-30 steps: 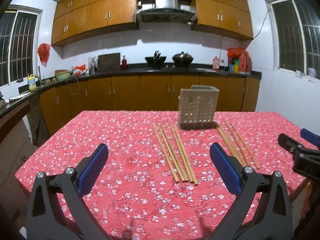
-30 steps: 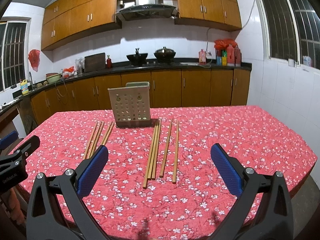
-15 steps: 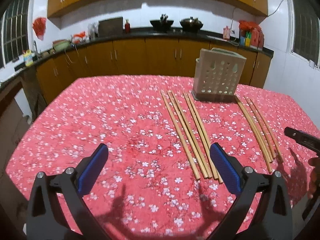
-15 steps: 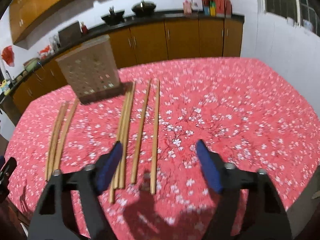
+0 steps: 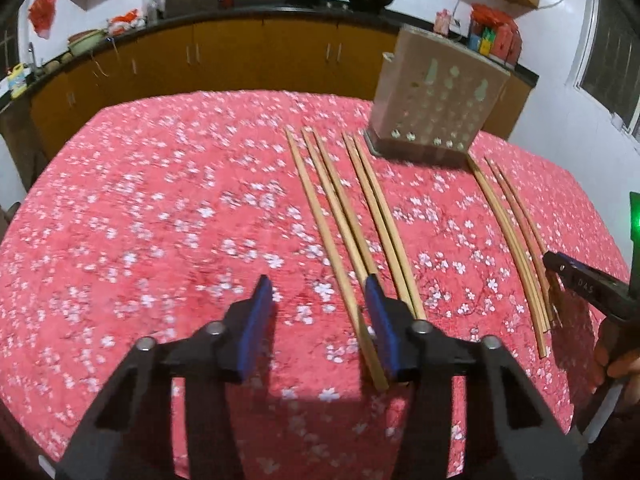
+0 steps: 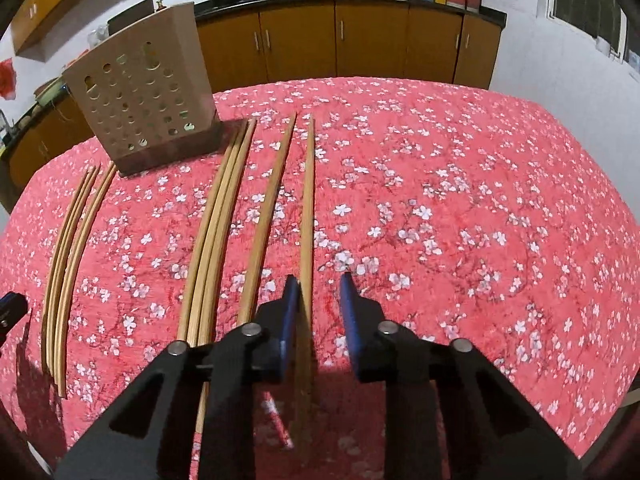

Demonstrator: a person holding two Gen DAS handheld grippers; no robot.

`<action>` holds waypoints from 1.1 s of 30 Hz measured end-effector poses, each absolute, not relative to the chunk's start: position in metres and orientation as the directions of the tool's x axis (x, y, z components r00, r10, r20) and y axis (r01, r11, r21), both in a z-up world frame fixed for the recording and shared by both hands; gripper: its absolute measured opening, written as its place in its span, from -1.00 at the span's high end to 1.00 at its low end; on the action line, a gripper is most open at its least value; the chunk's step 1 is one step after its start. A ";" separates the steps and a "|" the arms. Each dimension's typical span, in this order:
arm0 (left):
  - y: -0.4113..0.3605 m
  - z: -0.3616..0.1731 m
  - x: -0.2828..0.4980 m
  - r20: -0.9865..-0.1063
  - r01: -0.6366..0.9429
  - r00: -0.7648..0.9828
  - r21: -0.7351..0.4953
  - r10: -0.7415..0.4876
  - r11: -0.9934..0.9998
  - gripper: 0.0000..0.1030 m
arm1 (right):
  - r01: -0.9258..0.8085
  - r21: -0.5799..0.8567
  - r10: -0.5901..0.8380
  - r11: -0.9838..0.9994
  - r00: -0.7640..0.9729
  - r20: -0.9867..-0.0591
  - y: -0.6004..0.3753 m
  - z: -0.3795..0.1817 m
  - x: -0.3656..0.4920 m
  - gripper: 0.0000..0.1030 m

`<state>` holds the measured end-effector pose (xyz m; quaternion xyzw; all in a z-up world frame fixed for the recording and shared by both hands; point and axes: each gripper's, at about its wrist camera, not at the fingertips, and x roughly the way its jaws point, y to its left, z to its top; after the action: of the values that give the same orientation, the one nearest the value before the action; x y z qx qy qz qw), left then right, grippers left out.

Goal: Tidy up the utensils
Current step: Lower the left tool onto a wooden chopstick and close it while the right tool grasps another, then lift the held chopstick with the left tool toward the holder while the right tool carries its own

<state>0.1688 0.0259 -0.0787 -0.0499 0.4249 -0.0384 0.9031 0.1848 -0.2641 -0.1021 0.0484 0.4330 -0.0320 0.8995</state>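
right tool (image 6: 320,312) astride rightmost chopstick (image 6: 307,216), jaws closing

Left view: perforated holder (image 5: 436,96) motion-blurred. Right view: near ends of chopsticks (image 6: 306,240) hidden behind fingers (image 6: 290,320); pad contact indeterminate.

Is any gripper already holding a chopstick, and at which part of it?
Nothing is held yet. The jaws of both grippers have just been closing. Each has one chopstick's near end between its pads, left gripper, right gripper, with gaps visible.
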 end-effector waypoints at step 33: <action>0.066 -0.102 0.237 -0.778 0.003 0.628 -0.030 -0.025 1.000 0.82 | 0.103 0.083 -0.005 0.991 0.656 -0.755 -0.297 -0.107 0.225 0.85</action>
<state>0.2366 0.0658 -0.1020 -0.0132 0.4311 -0.0077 0.9022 0.2251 -0.2974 -0.1069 0.0593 0.4137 -0.0296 0.9080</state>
